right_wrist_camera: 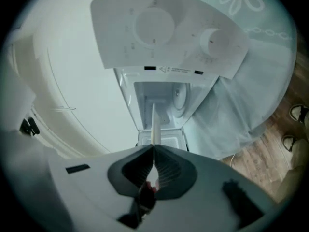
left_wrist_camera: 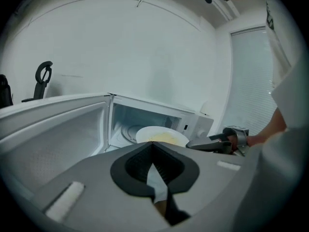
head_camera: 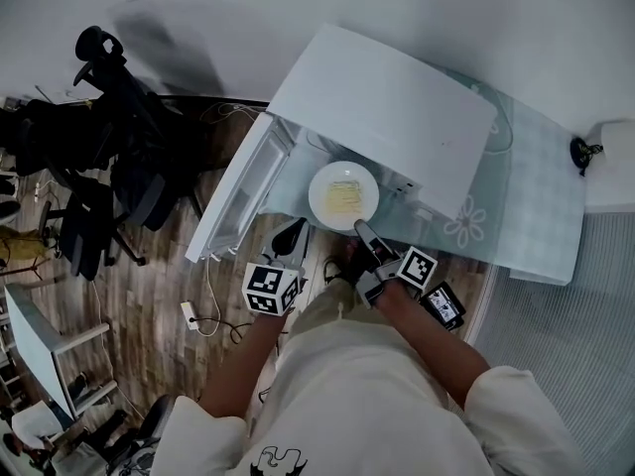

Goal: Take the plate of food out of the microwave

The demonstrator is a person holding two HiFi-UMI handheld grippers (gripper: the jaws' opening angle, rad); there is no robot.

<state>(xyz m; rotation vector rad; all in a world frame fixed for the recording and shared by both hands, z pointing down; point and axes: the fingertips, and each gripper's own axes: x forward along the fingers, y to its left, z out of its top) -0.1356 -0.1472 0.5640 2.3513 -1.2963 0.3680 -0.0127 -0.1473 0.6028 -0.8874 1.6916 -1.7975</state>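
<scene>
Clamping the near rim of the plate [head_camera: 320, 190], the right gripper [head_camera: 363, 234] has its jaws pressed together on the thin white edge. In the right gripper view that edge shows as an edge-on line running straight ahead from the tips. The plate, with its yellow food [head_camera: 343, 198], lies directly beyond this gripper at the mouth of the microwave [head_camera: 387, 107], and the cavity is further ahead along the same line. The left gripper [head_camera: 290, 238] hangs just beside the plate's near-left edge, jaws together on nothing, with the open door [head_camera: 238, 201] off to its left. Since the right gripper alone holds the plate, by one edge, I judge that the coming move is a straight pull back along the jaw axis. Keeping the plate level matters, as all its weight hangs out beyond the grip.
</scene>
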